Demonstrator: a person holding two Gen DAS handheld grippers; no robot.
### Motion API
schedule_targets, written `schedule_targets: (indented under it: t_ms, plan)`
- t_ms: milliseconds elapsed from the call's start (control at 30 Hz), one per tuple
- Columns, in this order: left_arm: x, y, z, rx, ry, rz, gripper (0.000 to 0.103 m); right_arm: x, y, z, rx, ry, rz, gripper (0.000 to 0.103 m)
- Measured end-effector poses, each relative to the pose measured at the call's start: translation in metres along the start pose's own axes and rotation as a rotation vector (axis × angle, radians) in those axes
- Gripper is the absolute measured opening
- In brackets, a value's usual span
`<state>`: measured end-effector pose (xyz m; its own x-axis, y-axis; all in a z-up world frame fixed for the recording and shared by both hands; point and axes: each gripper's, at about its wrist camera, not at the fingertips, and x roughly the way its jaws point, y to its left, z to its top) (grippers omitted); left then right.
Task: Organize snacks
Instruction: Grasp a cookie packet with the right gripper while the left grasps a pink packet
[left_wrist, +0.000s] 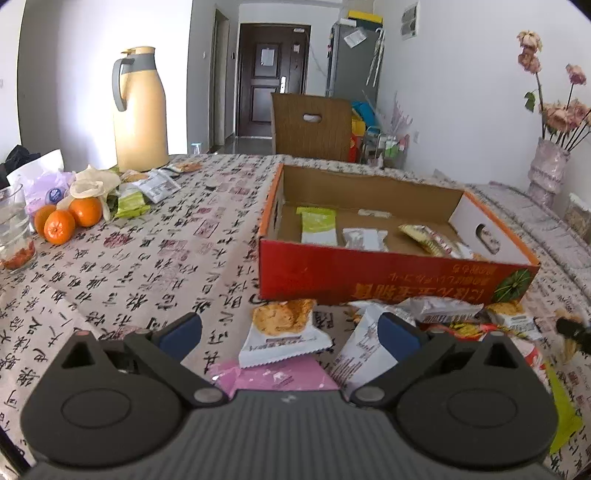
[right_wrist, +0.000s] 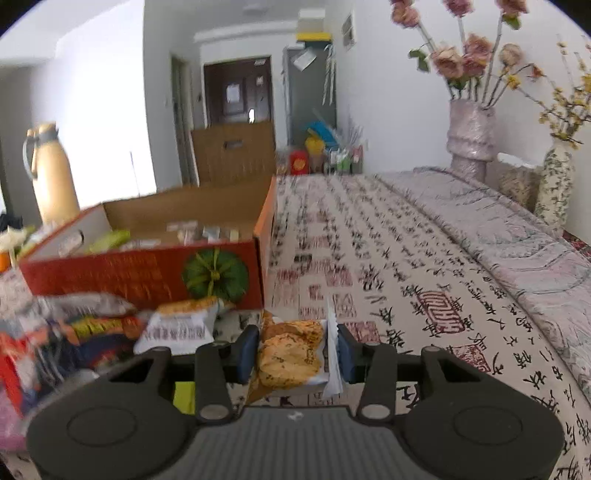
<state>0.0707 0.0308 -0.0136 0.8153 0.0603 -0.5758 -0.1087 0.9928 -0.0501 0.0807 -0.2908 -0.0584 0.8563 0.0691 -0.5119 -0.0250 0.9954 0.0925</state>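
Evidently bound for the red box (right_wrist: 147, 273), a biscuit packet (right_wrist: 291, 354) sat clamped in the right gripper (right_wrist: 295, 356) near the table's front edge; the left gripper (left_wrist: 290, 332) gaped empty.

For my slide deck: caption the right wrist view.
Right gripper pinches a cracker packet near the red snack box.

Tablecloth (right_wrist: 424, 266) right of box (right_wrist: 147, 273) lies bare (packets (right_wrist: 92, 325) crowd its front).

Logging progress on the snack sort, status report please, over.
Right hand-held gripper shut on a cracker packet. Left hand-held gripper open, empty. Red box ahead, partly filled; path clear.
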Motion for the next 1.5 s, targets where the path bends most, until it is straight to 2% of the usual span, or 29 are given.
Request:
schedule_targets:
  t_ms: [300,433,633,700,833,900,967,1033,1500]
  plan:
    - [0.01,0.006,-0.019,0.017,0.104,0.031,0.103,-0.015,0.004,-0.008,0.029,-0.031,0.013,0.044]
    - [0.018,0.009,-0.024,-0.024,0.152,0.041,0.103,-0.017,0.008,-0.013,0.033,-0.02,0.027,0.044]
    - [0.026,0.008,-0.02,-0.079,0.18,0.078,0.103,-0.022,0.014,-0.018,0.031,-0.015,0.042,0.044]
    - [0.027,0.007,-0.02,-0.075,0.187,0.09,0.102,-0.025,0.016,-0.019,0.029,-0.017,0.046,0.044]
    - [0.027,0.008,-0.026,-0.053,0.207,0.082,0.092,-0.029,0.016,-0.022,0.033,-0.015,0.05,0.045]
    - [0.024,0.009,-0.029,-0.044,0.199,0.079,0.088,-0.03,0.016,-0.024,0.035,-0.011,0.052,0.045]
    - [0.019,0.01,-0.03,-0.032,0.189,0.065,0.073,-0.031,0.018,-0.026,0.034,-0.008,0.057,0.045]
    - [0.015,0.009,-0.031,-0.012,0.176,0.041,0.062,-0.033,0.019,-0.027,0.033,-0.007,0.062,0.045]
    - [-0.022,0.009,-0.048,0.087,0.053,0.024,0.061,-0.044,0.019,-0.03,0.037,-0.022,0.065,0.045]
